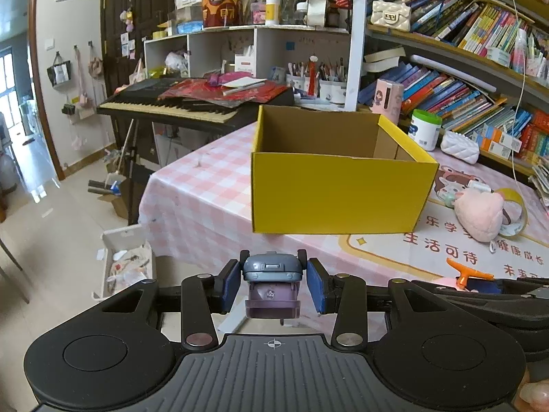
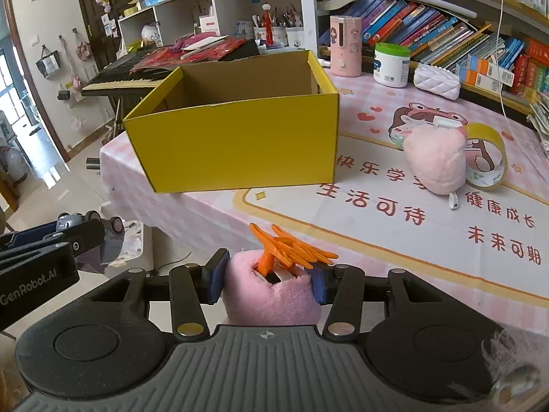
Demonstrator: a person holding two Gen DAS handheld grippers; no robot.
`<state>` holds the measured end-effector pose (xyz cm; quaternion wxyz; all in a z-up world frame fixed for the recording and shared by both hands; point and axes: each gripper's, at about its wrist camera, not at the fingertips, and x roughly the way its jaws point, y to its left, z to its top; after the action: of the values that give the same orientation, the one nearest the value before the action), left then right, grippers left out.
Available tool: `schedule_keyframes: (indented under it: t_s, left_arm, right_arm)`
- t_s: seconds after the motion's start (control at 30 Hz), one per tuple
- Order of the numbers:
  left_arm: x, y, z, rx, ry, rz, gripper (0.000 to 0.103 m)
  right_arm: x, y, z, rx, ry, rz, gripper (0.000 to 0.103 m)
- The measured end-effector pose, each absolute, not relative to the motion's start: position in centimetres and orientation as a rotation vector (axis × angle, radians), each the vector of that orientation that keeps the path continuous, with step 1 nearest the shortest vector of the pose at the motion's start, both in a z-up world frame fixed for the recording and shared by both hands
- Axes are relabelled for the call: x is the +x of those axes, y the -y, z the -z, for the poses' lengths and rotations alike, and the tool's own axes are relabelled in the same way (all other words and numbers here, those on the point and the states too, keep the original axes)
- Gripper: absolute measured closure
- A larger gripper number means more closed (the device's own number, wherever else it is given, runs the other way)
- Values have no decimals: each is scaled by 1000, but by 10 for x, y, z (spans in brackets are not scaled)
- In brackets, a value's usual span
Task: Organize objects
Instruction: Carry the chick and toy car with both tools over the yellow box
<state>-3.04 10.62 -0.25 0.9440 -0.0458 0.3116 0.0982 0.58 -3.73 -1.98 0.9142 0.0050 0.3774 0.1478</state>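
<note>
So, L gripper [image 1: 272, 283] jaws pinch a small grey-and-purple plastic toy car [image 1: 272, 285] off the desk's [image 1: 206, 185] near edge, open yellow cardboard box [image 1: 339, 192] ahead on desk, & R gripper [image 2: 267, 281] jaws squeeze a pink plush toy w/ orange plastic propeller [image 2: 271, 295].

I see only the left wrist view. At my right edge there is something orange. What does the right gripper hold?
Observer: The right gripper is shut on a pink plush toy. The orange piece sticks up out of its top.
Operator: Do both fingers touch it?
Observer: Yes, the blue fingers press into its two sides.
</note>
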Motion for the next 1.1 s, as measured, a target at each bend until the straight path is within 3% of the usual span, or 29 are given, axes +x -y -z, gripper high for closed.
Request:
schedule_keyframes:
  t_s: [1.1]
  left_arm:
    - [-12, -129, -24, -95, -497, -131, 63]
  right_arm:
    - [18, 9, -10, -24, -663, -269, 58]
